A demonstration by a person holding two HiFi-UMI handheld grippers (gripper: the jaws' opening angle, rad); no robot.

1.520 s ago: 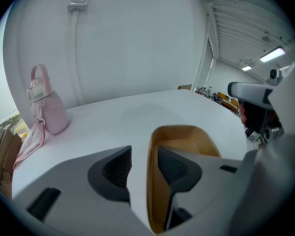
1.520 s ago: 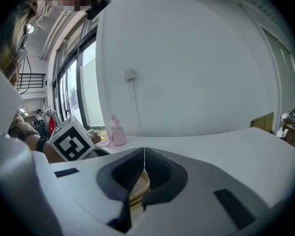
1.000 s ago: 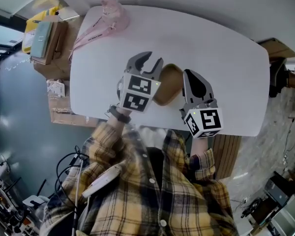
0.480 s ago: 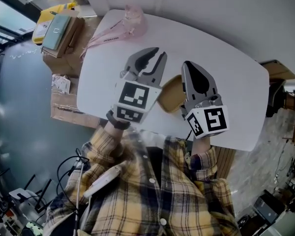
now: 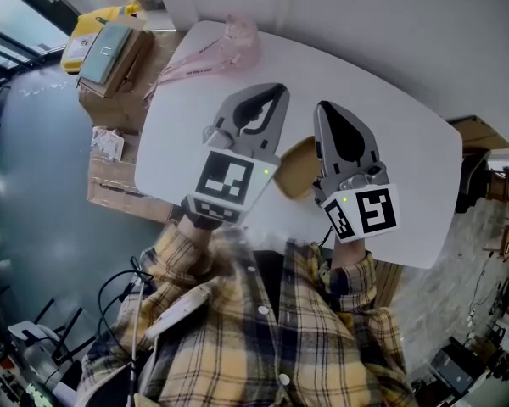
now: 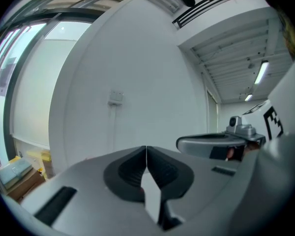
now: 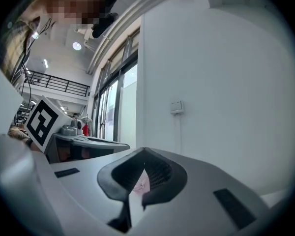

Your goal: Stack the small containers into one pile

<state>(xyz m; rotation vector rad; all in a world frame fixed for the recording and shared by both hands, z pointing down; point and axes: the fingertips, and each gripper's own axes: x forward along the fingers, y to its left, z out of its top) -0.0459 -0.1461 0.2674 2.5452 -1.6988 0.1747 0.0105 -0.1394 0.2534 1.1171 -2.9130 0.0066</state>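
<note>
Above the tan container point(image 5: 295, 166), left gripper point(image 5: 274, 88) jaws have just closed on nothing, right gripper point(image 5: 321, 108) jaws meet empty, so stacking seems finished

This looks like a robotics lab or workshop hall rather than a home. A plain white desk point(image 5: 407, 142) stands against a bare white wall carrying a wall switch point(image 7: 176, 106). Cardboard boxes point(image 5: 110, 75) sit on the grey floor point(image 5: 42, 202), and cables point(image 5: 123, 291) and electronic gear point(image 5: 17, 354) crowd the edges. Tall windows point(image 7: 117, 117), a railed upper gallery point(image 7: 54, 85) and ceiling strip lights point(image 6: 261, 73) suggest a large hall.
</note>
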